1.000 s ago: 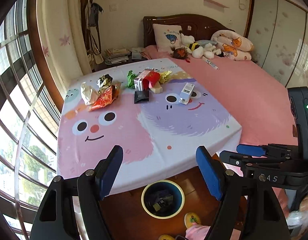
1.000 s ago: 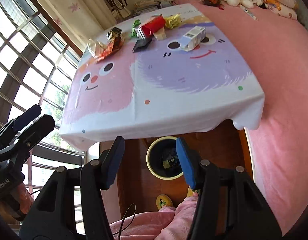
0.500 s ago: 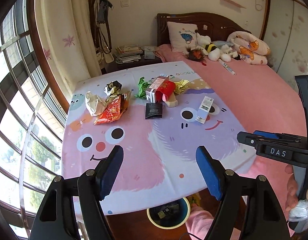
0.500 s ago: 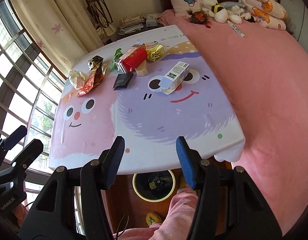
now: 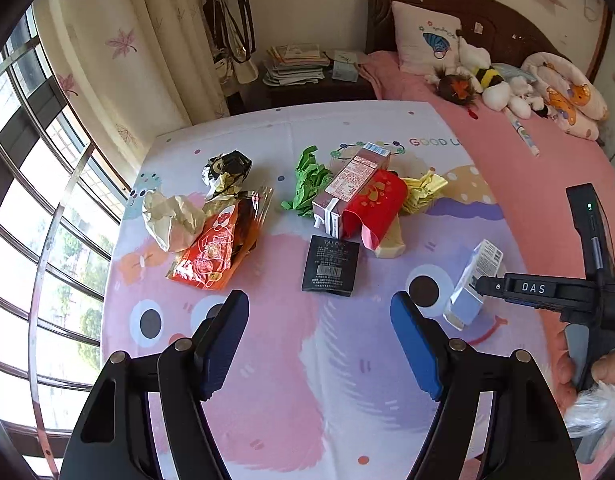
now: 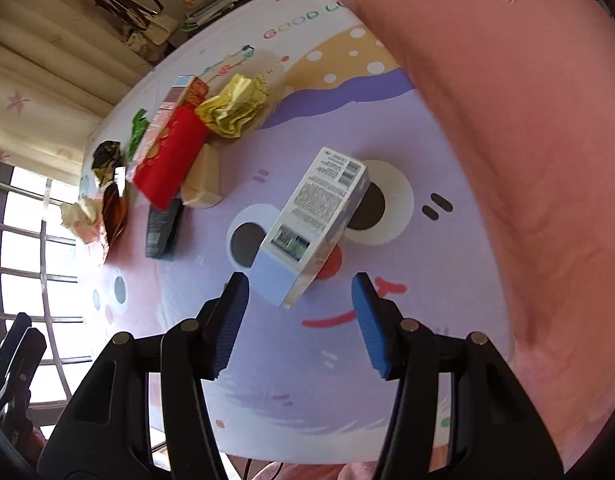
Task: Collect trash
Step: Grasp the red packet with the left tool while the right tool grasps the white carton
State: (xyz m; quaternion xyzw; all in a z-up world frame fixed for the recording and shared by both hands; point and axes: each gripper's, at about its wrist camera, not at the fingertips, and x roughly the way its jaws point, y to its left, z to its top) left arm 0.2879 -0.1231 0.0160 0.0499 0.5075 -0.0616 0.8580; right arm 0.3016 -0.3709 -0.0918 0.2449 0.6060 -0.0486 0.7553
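White carton (image 6: pixel 313 220) just ahead of right gripper (image 6: pixel 299 312), jaws apart, empty

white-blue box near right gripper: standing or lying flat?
Lying flat: the white-blue box rests on a long side on the tablecloth, printed label panel facing up.

Both grippers (image 5: pixel 319 322) (image 6: pixel 300 306) agape, empty
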